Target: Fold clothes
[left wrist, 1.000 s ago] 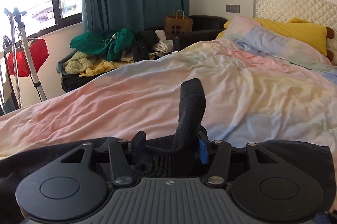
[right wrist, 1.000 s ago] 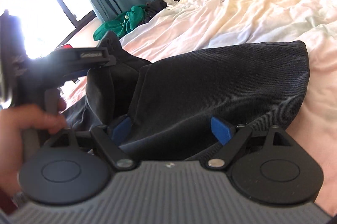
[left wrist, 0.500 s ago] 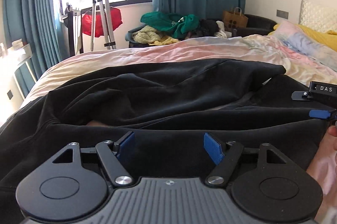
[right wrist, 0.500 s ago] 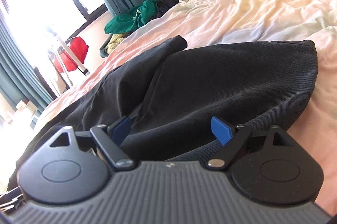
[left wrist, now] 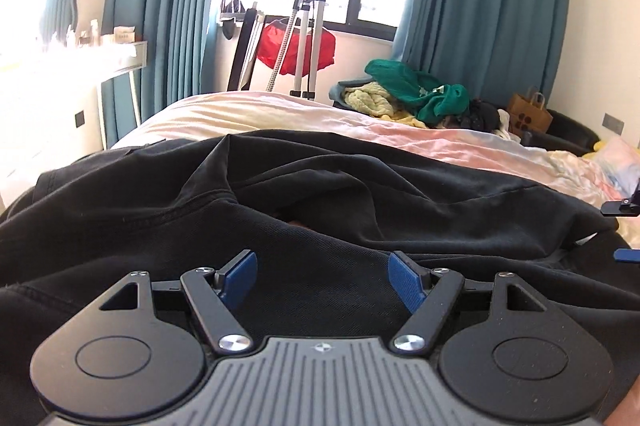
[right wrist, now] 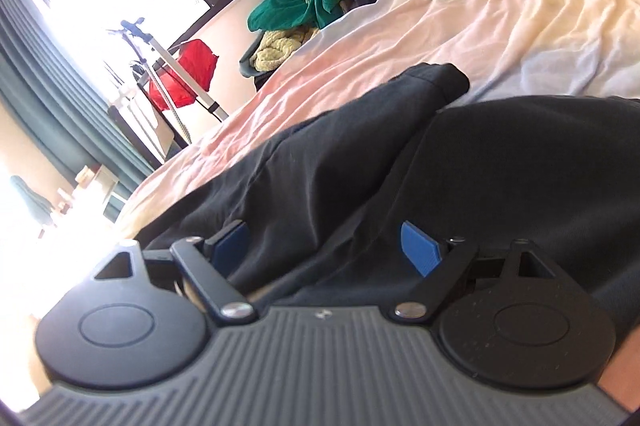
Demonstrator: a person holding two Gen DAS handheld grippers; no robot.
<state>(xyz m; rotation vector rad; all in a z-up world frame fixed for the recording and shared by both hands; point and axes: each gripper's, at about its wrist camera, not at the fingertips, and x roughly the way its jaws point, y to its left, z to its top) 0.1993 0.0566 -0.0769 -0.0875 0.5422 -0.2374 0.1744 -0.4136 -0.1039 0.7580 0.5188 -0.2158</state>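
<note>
the black garment (left wrist: 320,193) is spread in folds across the pastel bedsheet (left wrist: 280,113). the left gripper (left wrist: 322,272) is held just above it, fingers released, nothing pinched. the right gripper (right wrist: 322,246) is likewise parted; dark cloth is seen between its blue pads (right wrist: 420,250), ungrasped.
</note>
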